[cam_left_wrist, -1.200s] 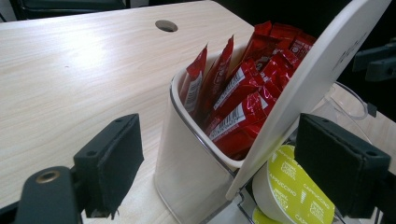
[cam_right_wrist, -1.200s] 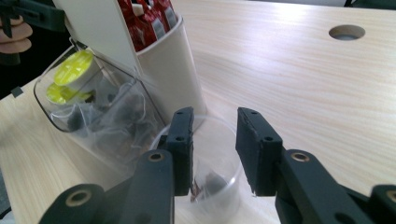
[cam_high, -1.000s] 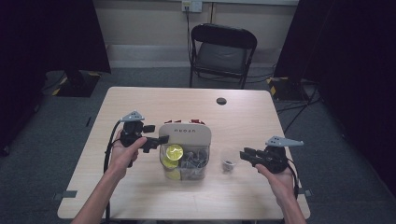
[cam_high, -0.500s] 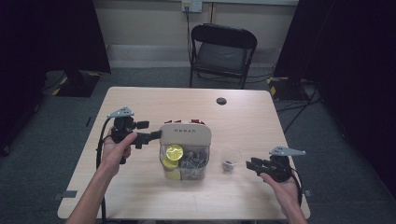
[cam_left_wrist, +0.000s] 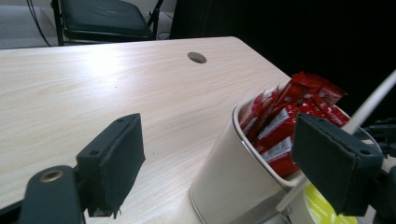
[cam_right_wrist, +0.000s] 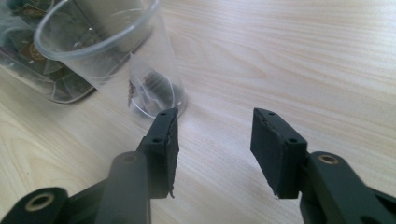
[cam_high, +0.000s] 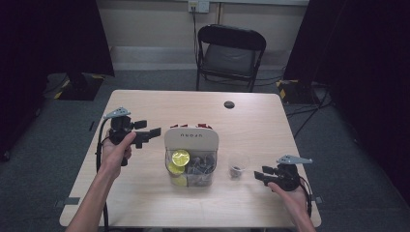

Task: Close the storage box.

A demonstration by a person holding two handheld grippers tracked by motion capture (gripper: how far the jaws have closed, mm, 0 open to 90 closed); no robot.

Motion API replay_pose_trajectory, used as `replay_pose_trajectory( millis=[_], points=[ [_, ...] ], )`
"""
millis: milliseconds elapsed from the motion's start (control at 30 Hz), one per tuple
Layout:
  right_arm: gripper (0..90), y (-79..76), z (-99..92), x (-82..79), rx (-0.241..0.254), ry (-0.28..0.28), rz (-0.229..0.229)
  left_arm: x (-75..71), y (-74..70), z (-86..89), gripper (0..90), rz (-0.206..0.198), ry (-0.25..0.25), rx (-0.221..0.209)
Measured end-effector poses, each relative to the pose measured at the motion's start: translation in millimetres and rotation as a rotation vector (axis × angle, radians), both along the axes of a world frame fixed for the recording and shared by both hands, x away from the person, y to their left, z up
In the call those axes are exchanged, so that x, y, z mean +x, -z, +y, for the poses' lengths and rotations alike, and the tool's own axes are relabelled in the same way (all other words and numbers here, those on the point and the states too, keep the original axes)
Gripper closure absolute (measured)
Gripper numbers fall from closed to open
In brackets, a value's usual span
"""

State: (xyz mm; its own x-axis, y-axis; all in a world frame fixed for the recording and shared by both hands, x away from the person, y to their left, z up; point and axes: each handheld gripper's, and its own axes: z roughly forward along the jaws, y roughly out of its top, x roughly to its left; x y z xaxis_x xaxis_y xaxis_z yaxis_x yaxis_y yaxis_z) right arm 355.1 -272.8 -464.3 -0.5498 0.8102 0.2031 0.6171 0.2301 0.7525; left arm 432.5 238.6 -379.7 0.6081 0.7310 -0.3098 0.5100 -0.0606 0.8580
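Note:
A white organizer (cam_high: 191, 140) marked "neoan" stands mid-table, with red sachets (cam_left_wrist: 292, 114) in its back tub and yellow discs (cam_high: 181, 158) and dark pods in its clear front bins. A clear plastic cup (cam_high: 238, 164) with a dark bit at its bottom stands to its right. My left gripper (cam_high: 149, 128) hovers open just left of the organizer, its jaws (cam_left_wrist: 219, 135) spread wide before the sachet tub. My right gripper (cam_high: 257, 175) sits low to the right of the cup. Its jaws (cam_right_wrist: 217, 121) have just been opening, with nothing between them. The cup (cam_right_wrist: 116, 56) is just beyond its left jaw.
A round cable hole (cam_high: 229, 104) lies in the far part of the wooden table (cam_high: 145, 203). A black folding chair (cam_high: 231, 53) stands behind the table. Dark curtains flank the room, and cables trail from both grippers.
The left gripper drew back from the organizer, up and to the left. The right hand sank toward the table's near edge and its jaws spread wider.

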Motion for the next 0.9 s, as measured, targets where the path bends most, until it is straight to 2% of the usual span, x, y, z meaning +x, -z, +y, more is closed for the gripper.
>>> replay_pose_trajectory(
  millis=[100,267,400,700,900],
  points=[
    [44.4,4.0,0.2,1.0,-0.02,0.016,0.007,2.8,2.4,-2.7,17.0,0.004,-0.006,0.015],
    [36.3,9.5,1.5,2.8,-0.058,0.038,0.021,7.1,5.3,-6.8,17.0,0.006,-0.02,0.009],
    [34.7,14.6,1.2,3.9,-0.085,0.052,0.044,12.0,8.5,-11.2,17.3,0.016,-0.012,0.013],
    [29.0,21.1,4.7,1.1,-0.169,0.076,0.033,9.4,2.8,-18.3,17.4,0.004,0.028,0.015],
    [21.9,26.0,1.5,-3.1,-0.188,0.091,0.024,5.1,-1.9,-20.1,19.8,-0.01,0.029,0.022]
  ],
)
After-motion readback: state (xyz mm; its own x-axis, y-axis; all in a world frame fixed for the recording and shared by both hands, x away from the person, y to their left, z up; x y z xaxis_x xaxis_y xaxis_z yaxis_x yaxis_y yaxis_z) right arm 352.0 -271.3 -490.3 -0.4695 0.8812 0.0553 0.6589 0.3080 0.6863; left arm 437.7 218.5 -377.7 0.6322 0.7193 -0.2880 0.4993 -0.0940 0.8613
